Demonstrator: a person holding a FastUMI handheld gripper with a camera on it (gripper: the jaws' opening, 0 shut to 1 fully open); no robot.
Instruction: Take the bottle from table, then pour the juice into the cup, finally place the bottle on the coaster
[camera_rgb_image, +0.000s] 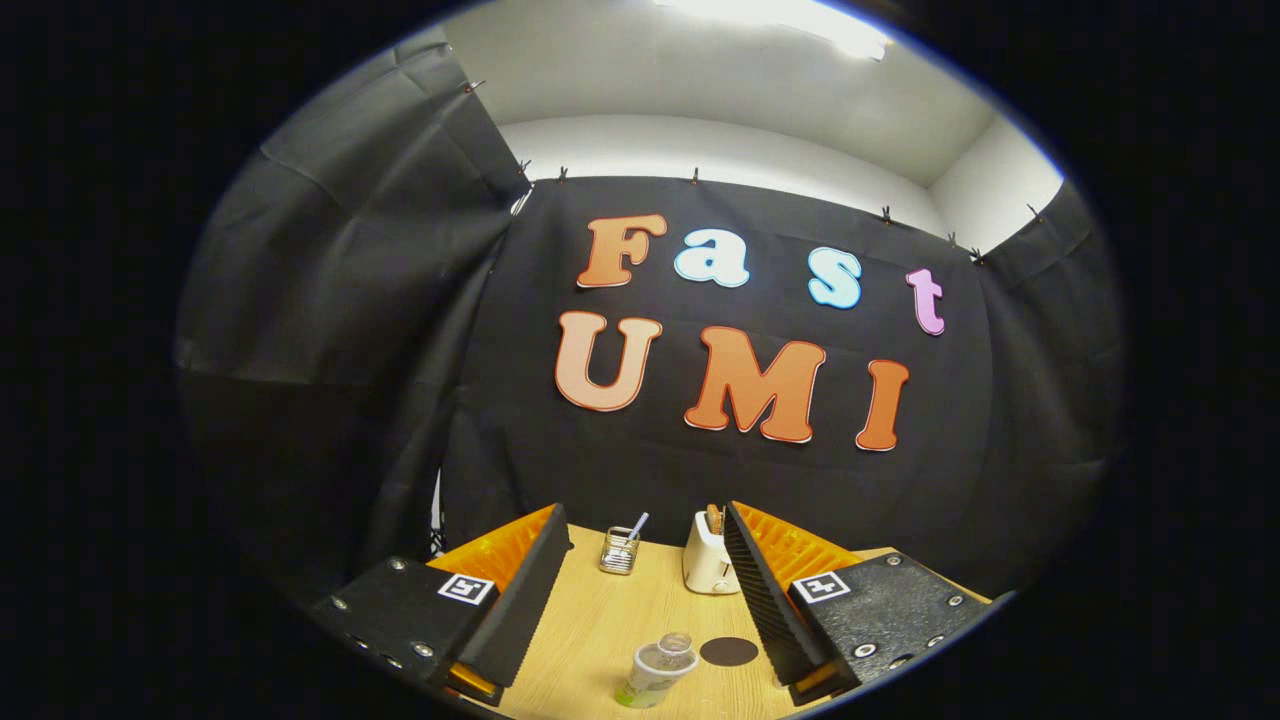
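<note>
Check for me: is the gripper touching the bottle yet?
Apart. In the gripper view the fingers stand wide open, and the bottle stands with the cup between them on the table, bare wood on both sides.

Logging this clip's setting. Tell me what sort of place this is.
Likely a staged recording booth, not a real kitchen: black cloth clipped up as walls around a wooden table set with a toaster, cup and coaster. The gripper is open.

Your cup (652, 678) stands upright on the wooden table, white with a green base. Clear bottle (677, 645) touching right behind it, also upright. Dark round coaster (728, 652) lies flat just beside them.
</note>
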